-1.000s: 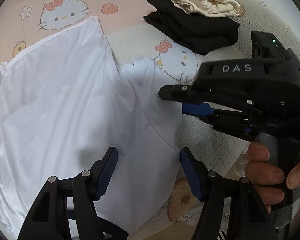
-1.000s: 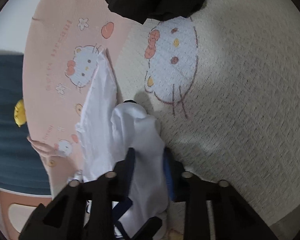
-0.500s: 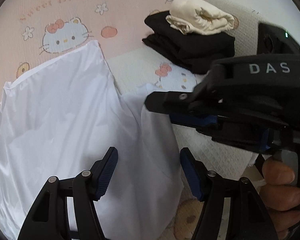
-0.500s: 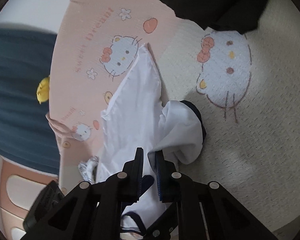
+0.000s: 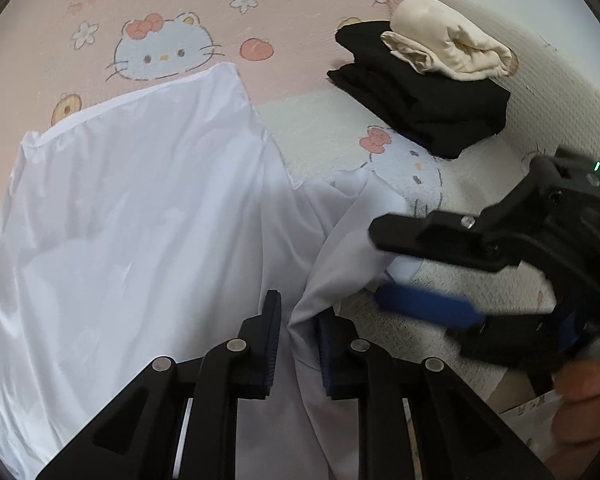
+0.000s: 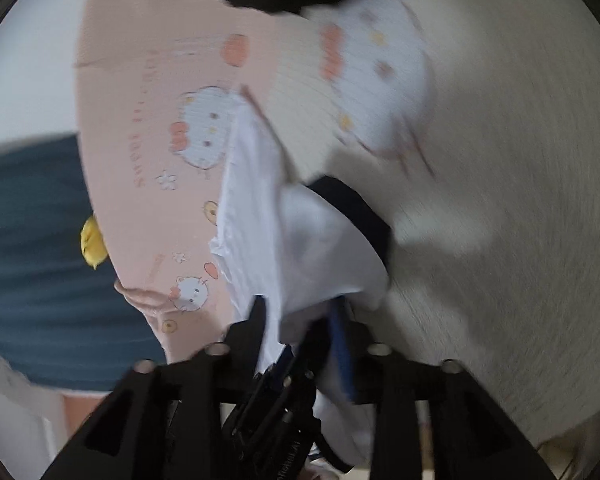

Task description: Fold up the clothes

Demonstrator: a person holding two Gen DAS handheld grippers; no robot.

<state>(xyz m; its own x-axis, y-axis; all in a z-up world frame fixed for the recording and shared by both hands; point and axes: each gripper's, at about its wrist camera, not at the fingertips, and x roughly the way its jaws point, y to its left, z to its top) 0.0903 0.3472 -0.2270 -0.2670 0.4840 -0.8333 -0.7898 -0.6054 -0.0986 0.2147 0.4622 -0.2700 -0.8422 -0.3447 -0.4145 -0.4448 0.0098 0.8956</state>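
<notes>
A white shirt (image 5: 132, 232) lies spread on the pink cartoon-cat bedsheet (image 5: 292, 12). My left gripper (image 5: 298, 320) is closing, and a gathered fold of the shirt near the sleeve seam is pinched between its pads. To the right, my right gripper (image 5: 380, 264) is held sideways with its jaws opening. The white sleeve (image 5: 364, 216) lies loose between its black upper finger and blue pad. The blurred right wrist view shows the sleeve (image 6: 312, 240) with its dark navy cuff (image 6: 360, 208) draped between the parted fingers of the right gripper (image 6: 300, 320).
Folded black clothes (image 5: 428, 112) with a rolled cream garment (image 5: 448, 48) on top sit at the back right of the bed. A person's hand (image 5: 580, 396) holds the right gripper. Beyond the bed's left edge lie a dark teal surface (image 6: 32, 240) and a yellow object (image 6: 92, 246).
My left jaws have come together from wide apart onto a fold of the shirt. My right jaws, shut on the sleeve half a second ago, have parted, and that gripper has dropped lower and rolled.
</notes>
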